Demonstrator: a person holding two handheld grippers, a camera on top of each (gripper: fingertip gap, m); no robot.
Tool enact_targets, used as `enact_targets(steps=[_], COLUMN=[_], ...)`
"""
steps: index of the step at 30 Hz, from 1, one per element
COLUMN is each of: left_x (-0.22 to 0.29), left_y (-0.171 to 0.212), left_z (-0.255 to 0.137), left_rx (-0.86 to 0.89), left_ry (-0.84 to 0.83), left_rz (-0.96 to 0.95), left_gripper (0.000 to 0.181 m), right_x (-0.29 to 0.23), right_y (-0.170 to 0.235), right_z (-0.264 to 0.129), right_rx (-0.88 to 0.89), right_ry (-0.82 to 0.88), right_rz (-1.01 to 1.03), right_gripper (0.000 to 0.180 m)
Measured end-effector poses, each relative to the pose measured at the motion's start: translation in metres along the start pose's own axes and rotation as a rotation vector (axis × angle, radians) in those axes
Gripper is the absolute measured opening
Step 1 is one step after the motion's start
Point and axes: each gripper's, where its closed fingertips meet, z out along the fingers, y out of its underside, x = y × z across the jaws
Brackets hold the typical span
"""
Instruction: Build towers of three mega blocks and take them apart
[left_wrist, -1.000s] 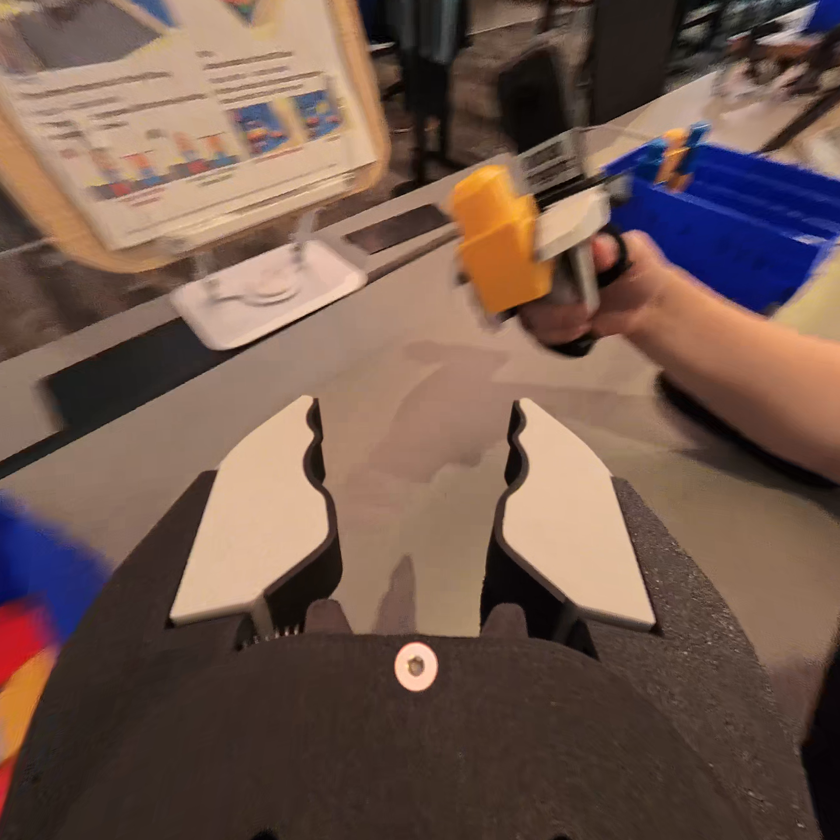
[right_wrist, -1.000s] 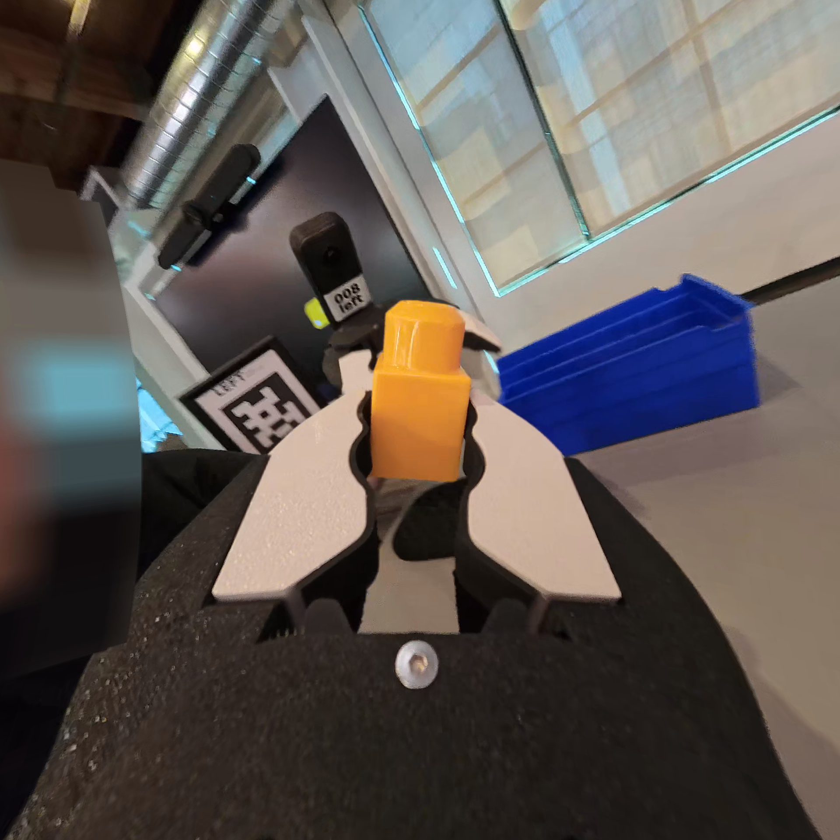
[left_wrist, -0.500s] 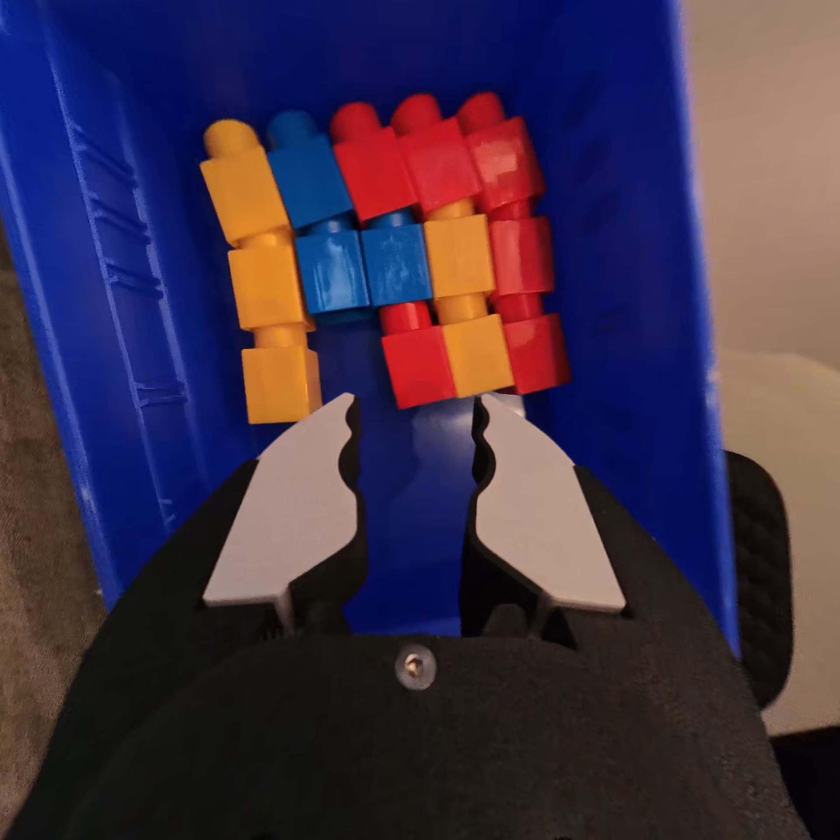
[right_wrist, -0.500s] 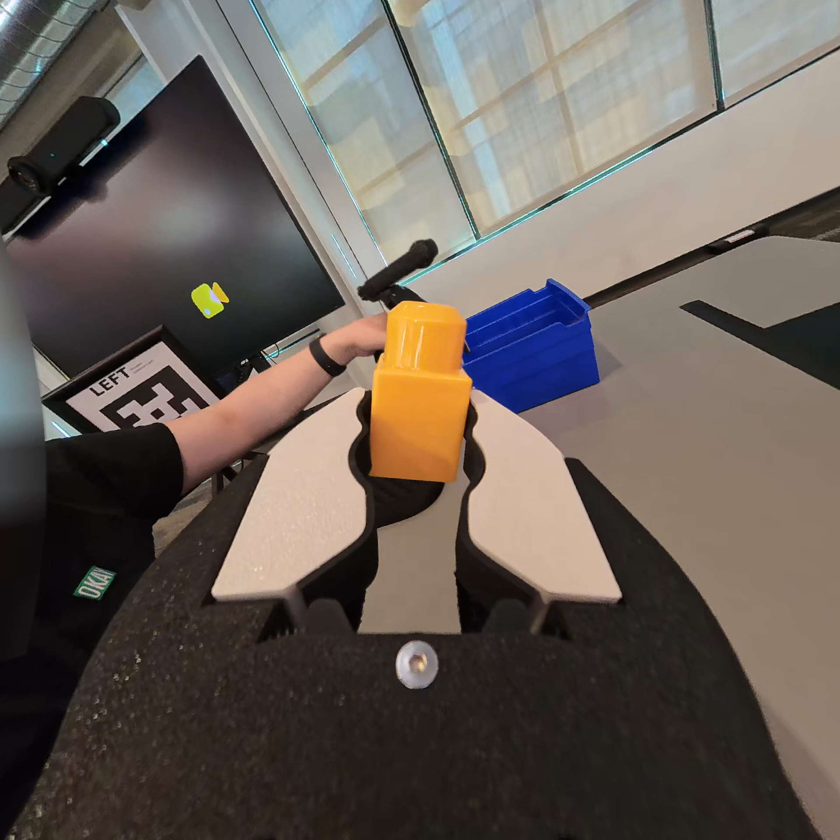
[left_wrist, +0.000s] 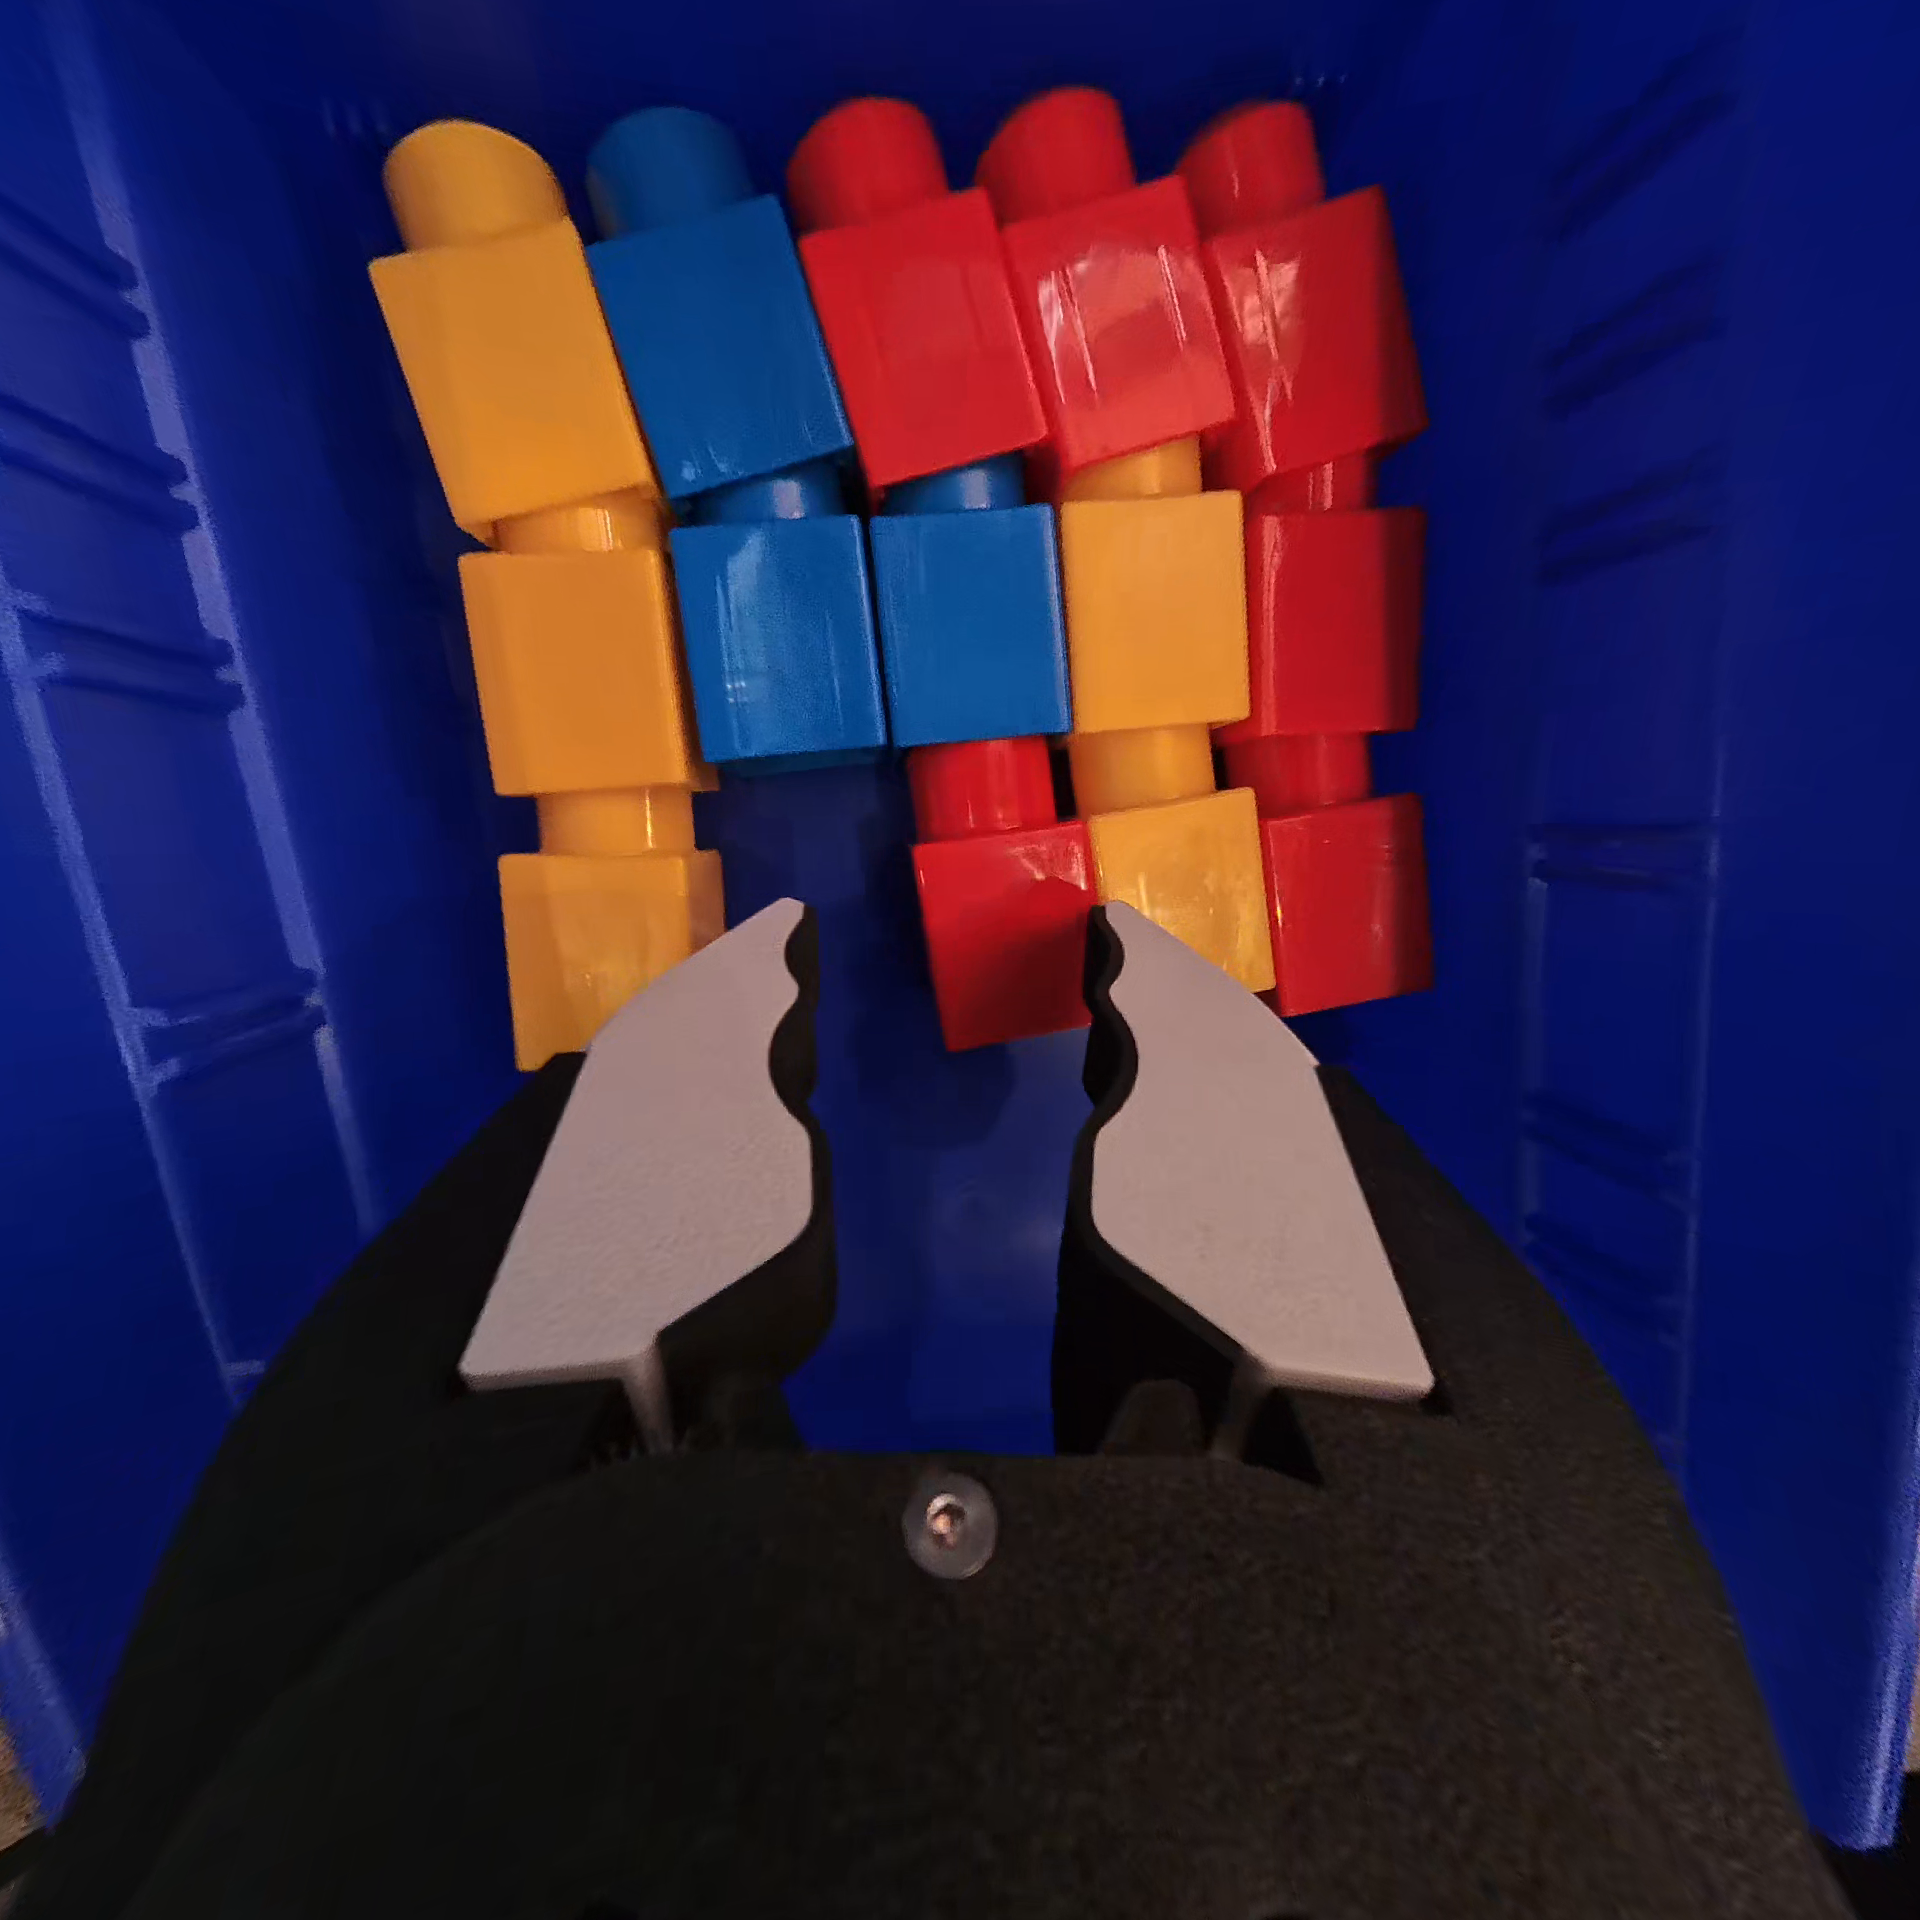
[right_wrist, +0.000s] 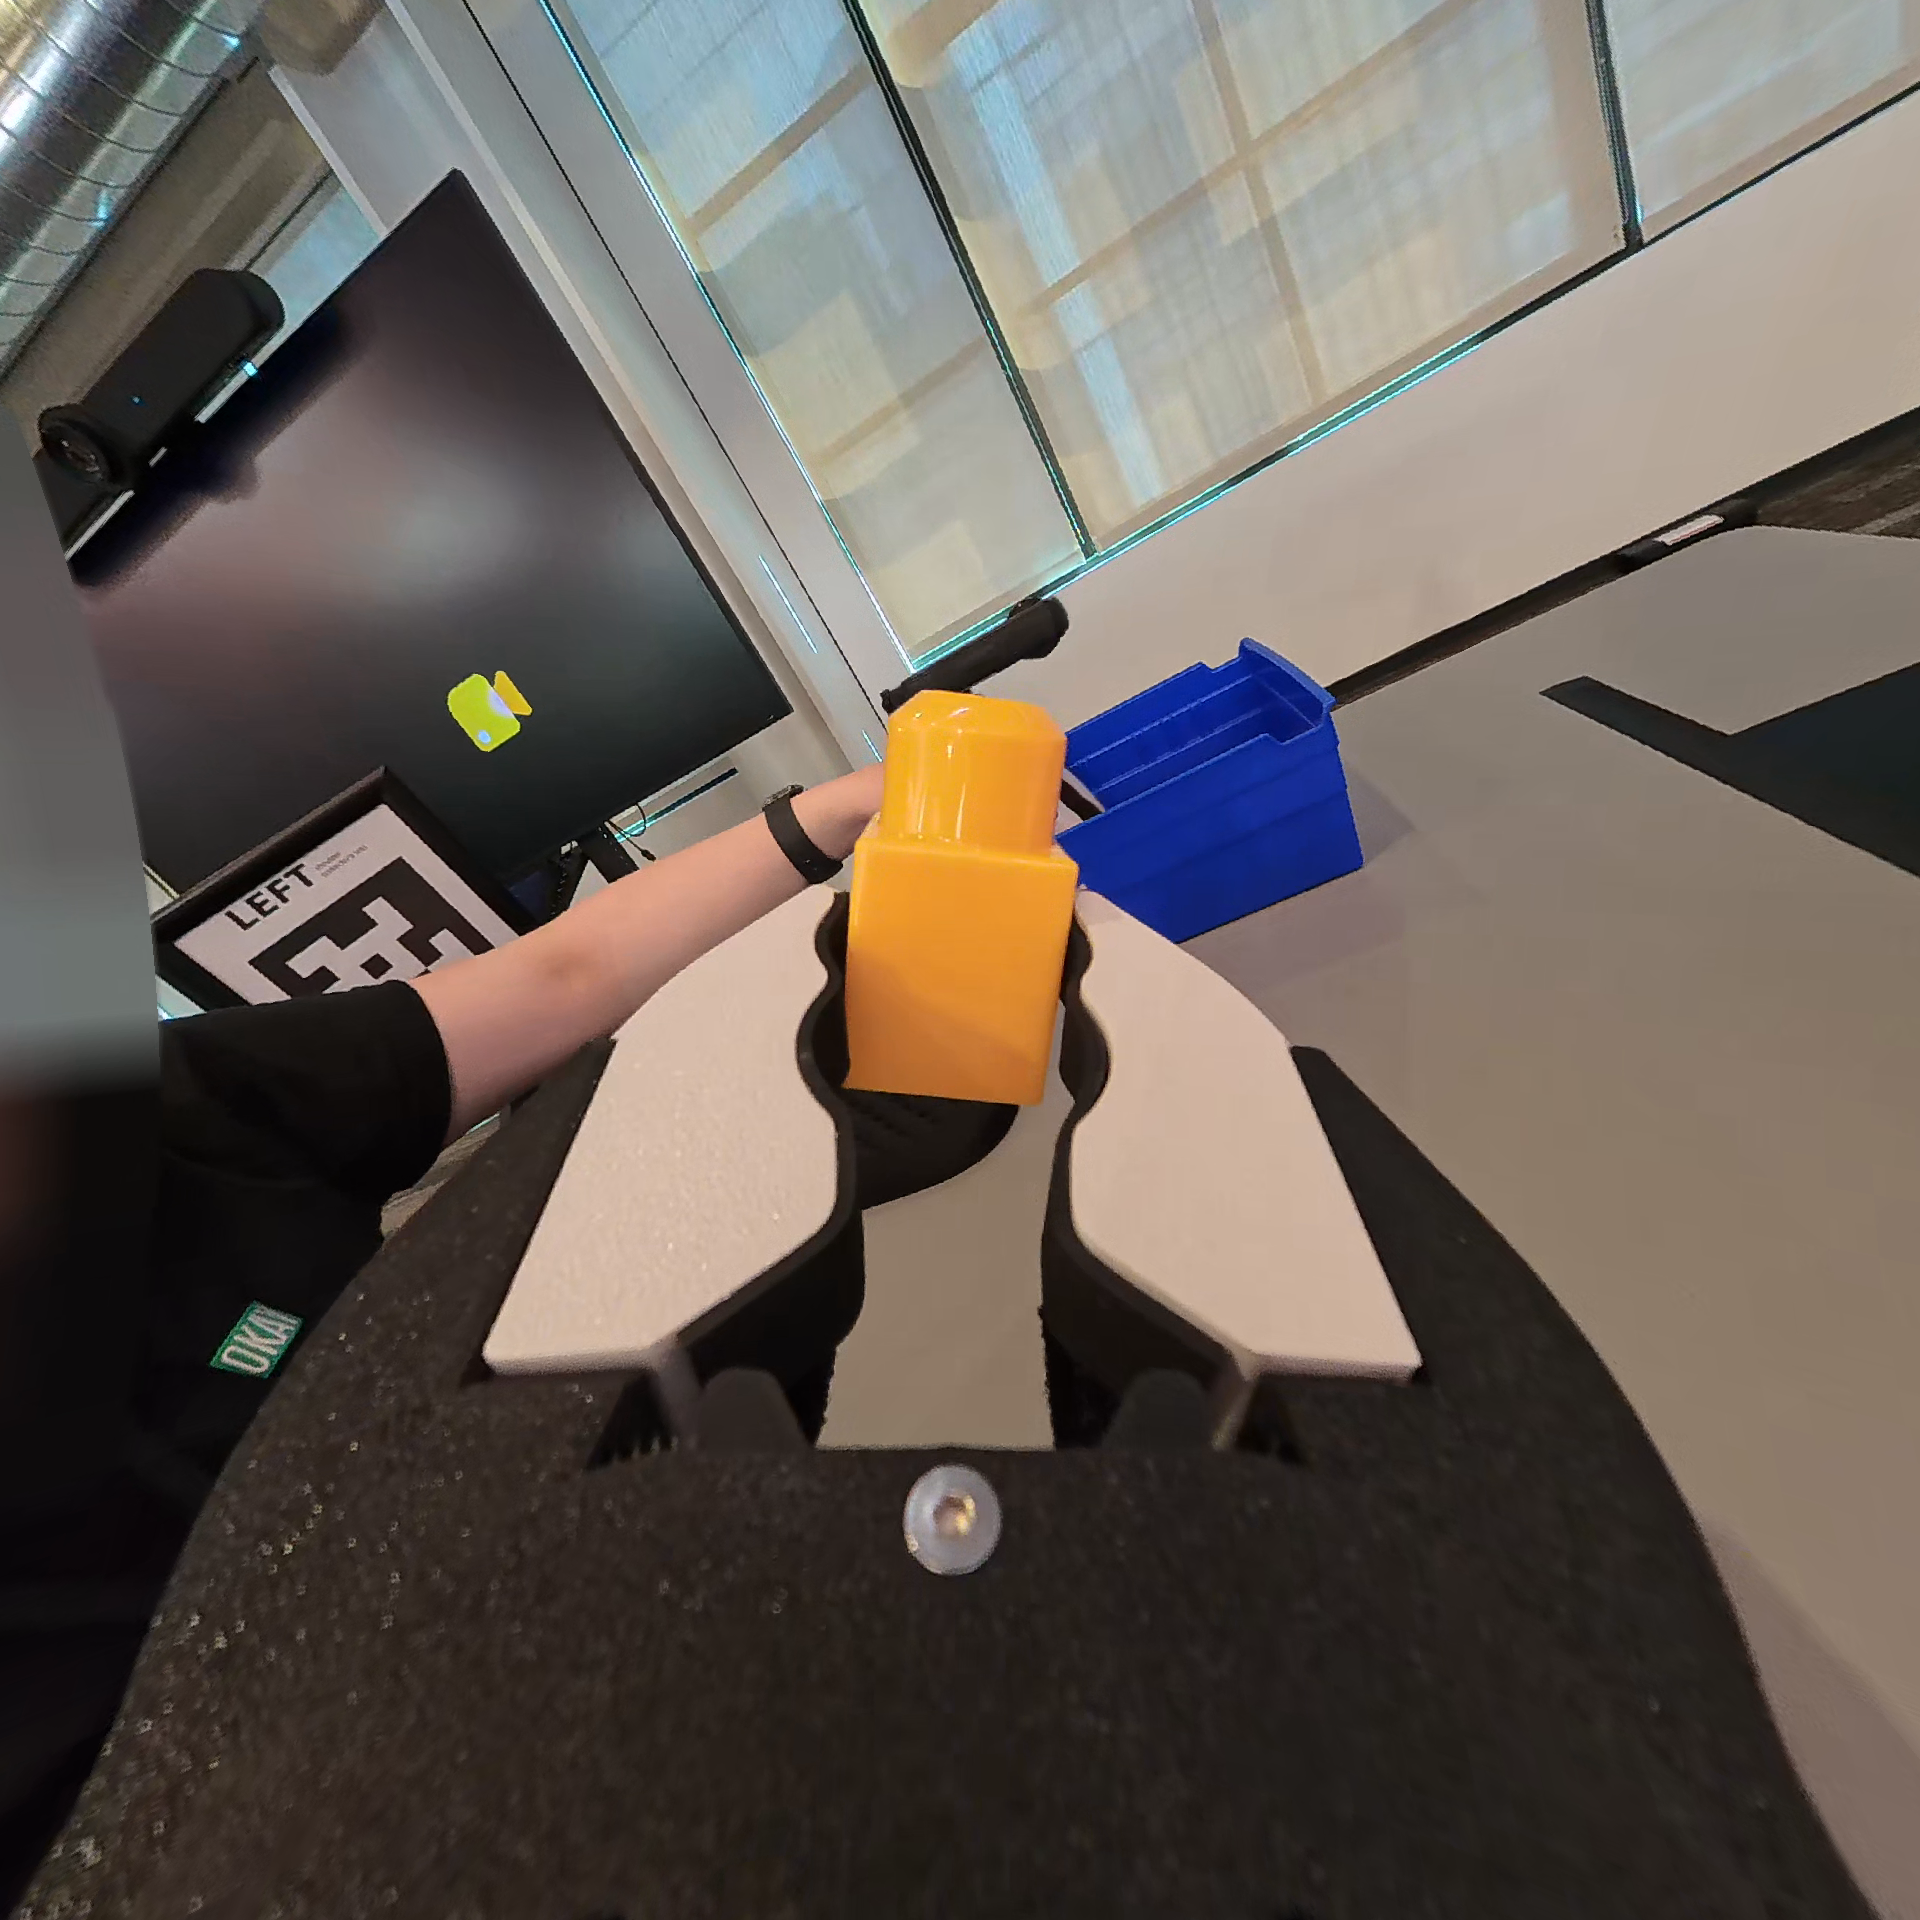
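Observation:
In the left wrist view my left gripper (left_wrist: 948, 930) is open and empty, low inside a blue bin (left_wrist: 1662, 727). Several block towers lie side by side in the bin: a yellow one (left_wrist: 571, 644) at the left, a two-block blue stack (left_wrist: 748, 520), a red-blue-red one (left_wrist: 977, 644), a red-yellow-yellow one (left_wrist: 1153, 613) and a red one (left_wrist: 1330, 603). My fingertips point at the gap under the blue stack. In the right wrist view my right gripper (right_wrist: 951, 940) is shut on a yellow block (right_wrist: 951, 925), stud up, above the grey table (right_wrist: 1558, 1091).
In the right wrist view the blue bin (right_wrist: 1216, 800) stands on the table beyond the block, with a person's forearm (right_wrist: 623, 925) reaching to it. A dark screen (right_wrist: 395, 582) and a framed marker sign (right_wrist: 332, 925) stand at the left. Windows fill the back.
My left gripper swung from over the table to the bin and has moved lower and closer to the towers. My right gripper still holds the yellow block; its view has turned a little.

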Motion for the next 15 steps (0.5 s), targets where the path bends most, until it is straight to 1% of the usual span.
enact_targets(steps=[5,10,12,15], left_x=[-0.0030,0.0048,0.0058,0.0000], left_y=[0.0058,0.0001,-0.0017,0.0022], left_z=[-0.0017,-0.0054,-0.0061,-0.0041], left_rx=[-0.005,-0.017,-0.036,-0.109], left_ry=[0.034,0.062,0.043,-0.029], left_rz=[-0.011,0.087,0.140,0.207], left_gripper=[0.051,0.045,0.045,0.047], right_x=[-0.0016,-0.0016,-0.0014,-0.0014], right_y=[0.0000,0.0004,0.0006,-0.0004], right_z=[0.0006,0.0009,0.0009,-0.0003], right_rx=[-0.006,-0.006,-0.008,-0.004], right_ry=[-0.004,-0.003,-0.003,-0.003], right_rz=[-0.004,0.001,0.002,0.003], right_gripper=[0.037,0.037,0.037,0.037])
